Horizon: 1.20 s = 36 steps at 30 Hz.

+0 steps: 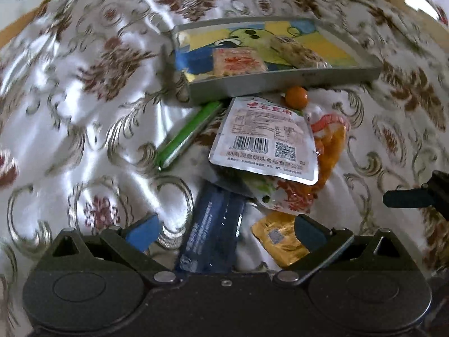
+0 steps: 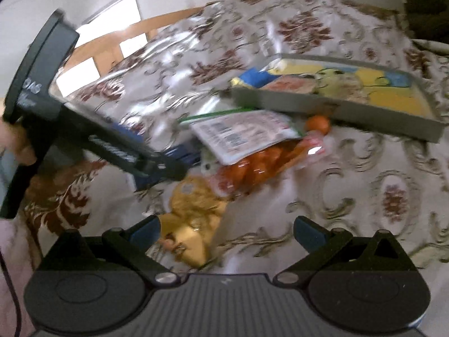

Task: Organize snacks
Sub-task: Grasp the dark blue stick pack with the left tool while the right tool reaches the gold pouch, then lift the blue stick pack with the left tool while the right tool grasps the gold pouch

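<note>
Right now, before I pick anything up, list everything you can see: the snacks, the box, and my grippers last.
tray box: one, grey, cartoon-printed floor, far side of the pile.
packets in box: at least two, one pale red, one speckled beige.
silver pouch: one, barcode side up, on top of the pile.
orange snack bag: one, clear with orange pieces, under the silver pouch.
orange ball: one, against the box's near wall.
green stick pack: one, left of the silver pouch.
dark blue packet: one, nearest the left gripper.
yellow packet: one, crumpled, near side of the pile.
tablecloth: white satin, brown floral.
left gripper: open, over the blue packet.
right gripper: open, empty.
</note>
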### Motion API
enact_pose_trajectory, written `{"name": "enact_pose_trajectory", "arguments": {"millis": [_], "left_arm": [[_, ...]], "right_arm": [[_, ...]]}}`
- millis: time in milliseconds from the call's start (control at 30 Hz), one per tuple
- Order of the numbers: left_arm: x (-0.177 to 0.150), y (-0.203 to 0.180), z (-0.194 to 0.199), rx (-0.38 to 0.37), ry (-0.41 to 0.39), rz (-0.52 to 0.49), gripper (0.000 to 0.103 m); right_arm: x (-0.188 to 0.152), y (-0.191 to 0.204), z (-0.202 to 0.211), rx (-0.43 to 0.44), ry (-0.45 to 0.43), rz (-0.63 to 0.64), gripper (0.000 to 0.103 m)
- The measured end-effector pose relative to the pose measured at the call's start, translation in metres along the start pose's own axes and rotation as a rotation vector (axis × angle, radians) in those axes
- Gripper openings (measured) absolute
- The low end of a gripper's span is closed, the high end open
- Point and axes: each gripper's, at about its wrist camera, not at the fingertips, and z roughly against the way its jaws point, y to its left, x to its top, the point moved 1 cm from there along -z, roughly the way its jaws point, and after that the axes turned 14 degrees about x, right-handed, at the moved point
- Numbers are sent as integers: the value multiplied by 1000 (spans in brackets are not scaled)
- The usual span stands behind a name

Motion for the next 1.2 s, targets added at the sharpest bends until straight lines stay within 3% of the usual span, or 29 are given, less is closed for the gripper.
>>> {"name": "enact_pose_trajectory", "arguments": {"millis": [133, 200, 467, 567, 800, 933, 1067, 1200], "left_arm": [[4, -3, -17, 2, 30, -54, 84], [4, -1, -19, -11, 24, -66, 83], [7, 3, -21, -35, 16, -80, 52], [7, 1, -20, -31, 10, -99, 47], [6, -2, -11, -25, -11, -144, 44], [6, -1, -12, -30, -23, -150, 44], [4, -16, -17, -2, -61, -242, 46], [12, -13, -26, -24, -28, -209, 46]], "right_arm": [[-1, 7, -14, 35, 27, 8, 103], [1, 9, -18, 40, 17, 10, 103], [12, -3, -32, 81, 8, -97, 80], [11, -5, -38, 75, 26, -113, 73], [9, -3, -46, 96, 52, -127, 63], [8, -2, -47, 97, 60, -116, 63], [7, -4, -50, 107, 68, -121, 68], [4, 2, -54, 101, 77, -84, 71]]}}
